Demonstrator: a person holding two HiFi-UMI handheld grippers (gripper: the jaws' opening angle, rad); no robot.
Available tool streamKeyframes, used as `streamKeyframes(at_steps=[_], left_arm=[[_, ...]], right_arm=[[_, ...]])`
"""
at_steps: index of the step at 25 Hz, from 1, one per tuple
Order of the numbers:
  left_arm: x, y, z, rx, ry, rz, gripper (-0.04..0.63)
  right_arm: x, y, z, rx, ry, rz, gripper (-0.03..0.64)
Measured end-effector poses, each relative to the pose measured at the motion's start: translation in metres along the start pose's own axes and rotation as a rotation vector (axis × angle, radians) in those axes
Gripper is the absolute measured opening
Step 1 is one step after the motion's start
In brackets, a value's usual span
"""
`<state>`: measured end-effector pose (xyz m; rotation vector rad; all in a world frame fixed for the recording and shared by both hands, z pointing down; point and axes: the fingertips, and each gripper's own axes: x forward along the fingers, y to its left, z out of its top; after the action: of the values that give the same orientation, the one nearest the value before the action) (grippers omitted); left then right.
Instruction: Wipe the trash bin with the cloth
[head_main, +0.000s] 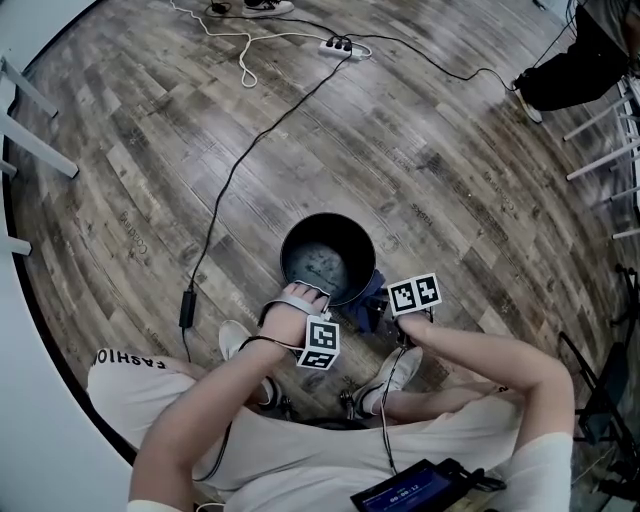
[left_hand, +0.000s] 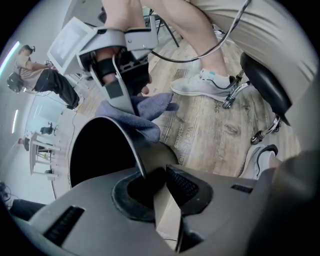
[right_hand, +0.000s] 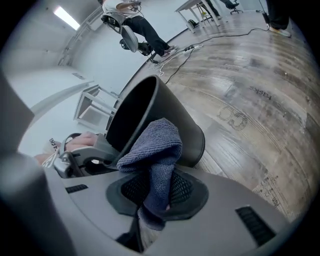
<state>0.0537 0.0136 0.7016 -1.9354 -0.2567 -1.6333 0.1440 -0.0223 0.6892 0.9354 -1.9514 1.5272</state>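
Trash bin (head_main: 284, 258): black, round, open-topped, set on the wood floor (head_main: 420, 160).
Left gripper (left_hand: 161, 176): fingers closed on the bin's near rim, with the wall pinched between them.
Right gripper (right_hand: 159, 194): fingers clamped on the blue cloth (right_hand: 156, 150).
Cloth position: bunched and held against the outside of the bin's rim, on its near-right side.

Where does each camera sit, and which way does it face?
Head view: on the person's head, looking down at the bin; both arms and lap show.
Left gripper view: on the left gripper, looking along jaws shut on the bin's rim; legs show.
Right gripper view: on the right gripper, looking along jaws shut on the cloth; left hand shows.
Both gripper views share bin and cloth.
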Motion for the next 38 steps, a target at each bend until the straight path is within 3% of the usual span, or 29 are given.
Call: streamKeyframes(at_steps=[11,16,22,27,32,33,38], left_arm=[[0.0,0.003,0.005,-0.009,-0.032,-0.004,0.075],[0.002,0.003,0.007,-0.022,-0.04,-0.005,0.076],[0.001,0.0,0.006,-0.013,-0.045,-0.015,0.083],[0.002,-0.02,-0.008,0.03,-0.002,-0.095,0.213],[0.006,-0.012,-0.027,0.122,0.078,-0.013,0.194],[0.008,-0.011,-0.028,0.139,0.086,0.001,0.112],[0.009,-0.013,-0.025,0.147,0.093,-0.038,0.084]], right_arm=[[0.124,-0.111,-0.045,-0.003,0.054,-0.095,0.074],[0.139,-0.122,-0.051,0.003,0.017,-0.113,0.074],[0.102,-0.084,-0.05,0.028,0.057,-0.129,0.074],[0.041,-0.029,-0.044,0.064,0.029,-0.063,0.074],[-0.018,0.013,-0.043,0.071,0.008,-0.04,0.074],[-0.025,0.018,-0.042,0.071,0.001,-0.036,0.074],[-0.032,0.036,-0.023,0.077,-0.057,-0.014,0.074]])
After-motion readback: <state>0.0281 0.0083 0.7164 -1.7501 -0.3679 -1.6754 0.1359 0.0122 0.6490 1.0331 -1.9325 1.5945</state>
